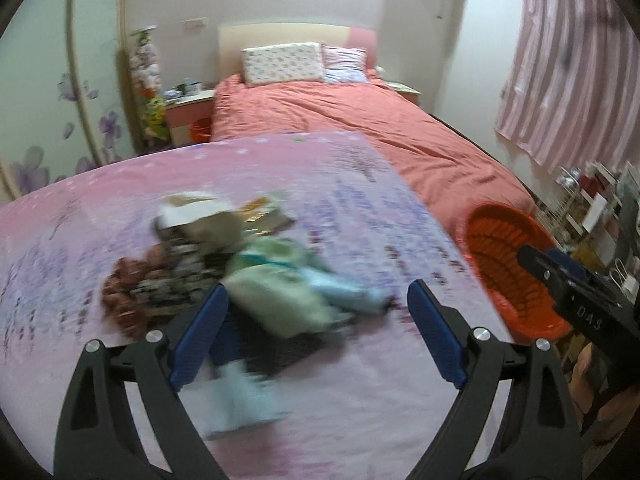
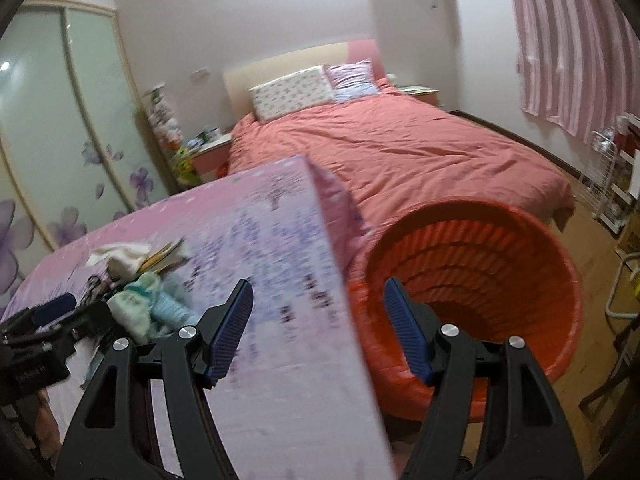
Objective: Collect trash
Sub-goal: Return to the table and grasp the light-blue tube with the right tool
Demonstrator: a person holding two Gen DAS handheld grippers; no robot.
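Note:
A blurred pile of trash lies on the pink and purple tablecloth (image 1: 360,400): pale green and blue crumpled wrappers (image 1: 280,296), a red-brown wrapper (image 1: 128,280), and white paper with cardboard (image 1: 200,212). My left gripper (image 1: 316,286) hovers open just in front of the green wrappers, and nothing is pressed between its blue pads. An orange slatted basket (image 1: 504,256) stands off the table's right edge. My right gripper (image 2: 318,283) is open and empty over the table's right edge, beside the orange basket (image 2: 480,264). The wrappers (image 2: 144,304) lie to its left.
A bed with a coral cover (image 2: 400,152) fills the room behind the table. A mirrored wardrobe with purple flowers (image 2: 60,140) stands left, and a striped pink curtain (image 2: 568,48) and a white wire rack (image 2: 612,184) are on the right. Wooden floor shows by the basket.

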